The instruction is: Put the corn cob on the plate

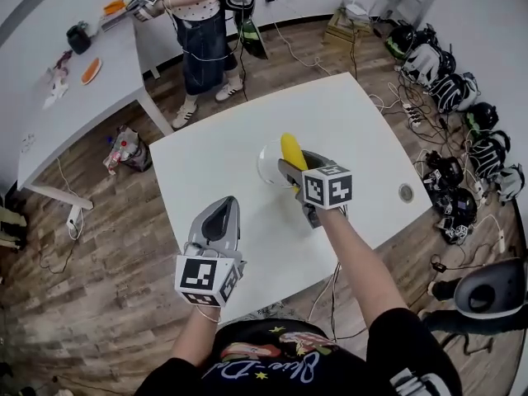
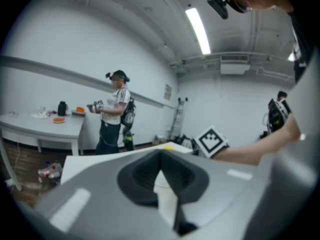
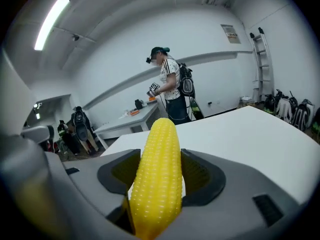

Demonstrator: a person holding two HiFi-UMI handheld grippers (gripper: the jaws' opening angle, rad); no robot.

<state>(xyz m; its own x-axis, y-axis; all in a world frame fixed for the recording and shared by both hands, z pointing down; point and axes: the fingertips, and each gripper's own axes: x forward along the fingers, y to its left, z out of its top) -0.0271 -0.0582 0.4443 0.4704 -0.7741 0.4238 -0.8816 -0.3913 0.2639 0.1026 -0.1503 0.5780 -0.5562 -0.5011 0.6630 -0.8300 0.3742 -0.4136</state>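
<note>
A yellow corn cob [image 1: 291, 149] is held in my right gripper [image 1: 299, 165], which is shut on it. In the right gripper view the corn cob [image 3: 159, 174] stands lengthwise between the two grey jaws and points away from me. It hangs over a pale round plate [image 1: 266, 168] near the middle of the white table [image 1: 214, 159]; whether it touches the plate I cannot tell. My left gripper [image 1: 221, 208] sits low over the table's near left part, jaws together and holding nothing. In its own view the left gripper [image 2: 162, 176] faces the right gripper's marker cube [image 2: 212, 141].
A small round disc [image 1: 405, 192] lies near the table's right edge. Another person [image 1: 202, 23] with grippers stands at a second white table [image 1: 58, 97] at the back left. Bags and helmets [image 1: 445, 89] line the floor on the right, with cables [image 1: 355, 56] behind the table.
</note>
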